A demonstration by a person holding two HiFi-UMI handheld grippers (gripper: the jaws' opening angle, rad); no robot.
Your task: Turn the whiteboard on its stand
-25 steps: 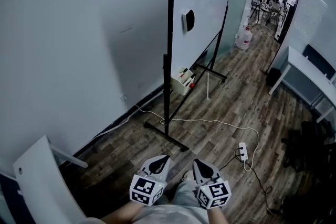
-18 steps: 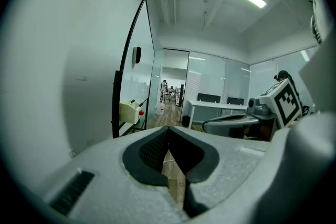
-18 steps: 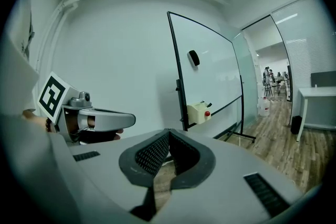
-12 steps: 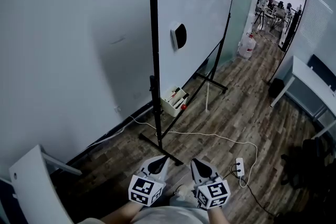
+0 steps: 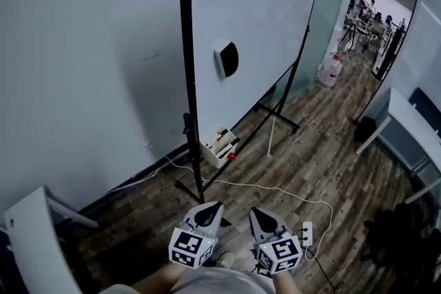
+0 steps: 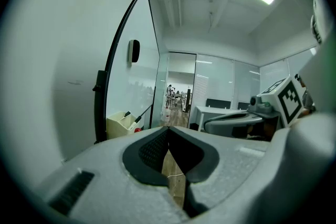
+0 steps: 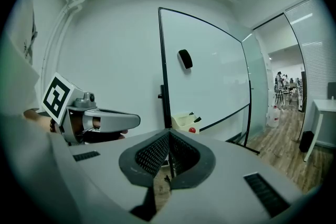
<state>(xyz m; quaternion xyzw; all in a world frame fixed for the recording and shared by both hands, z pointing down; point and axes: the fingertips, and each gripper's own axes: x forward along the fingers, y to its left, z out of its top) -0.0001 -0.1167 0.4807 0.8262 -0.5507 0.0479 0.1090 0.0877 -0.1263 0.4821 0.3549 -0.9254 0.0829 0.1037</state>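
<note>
Left claw (image 5: 212,206) and right claw (image 5: 256,212), both closed and empty, side by side; tall white whiteboard (image 5: 262,17) on black metal stand (image 5: 187,79) ahead, well apart

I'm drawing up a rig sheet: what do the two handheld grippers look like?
Both the left gripper and right gripper have light grey, tapering shells. Each carries a white cube with black square markers. The jaws are lined with black, mesh-textured pads. No cables show.
</note>
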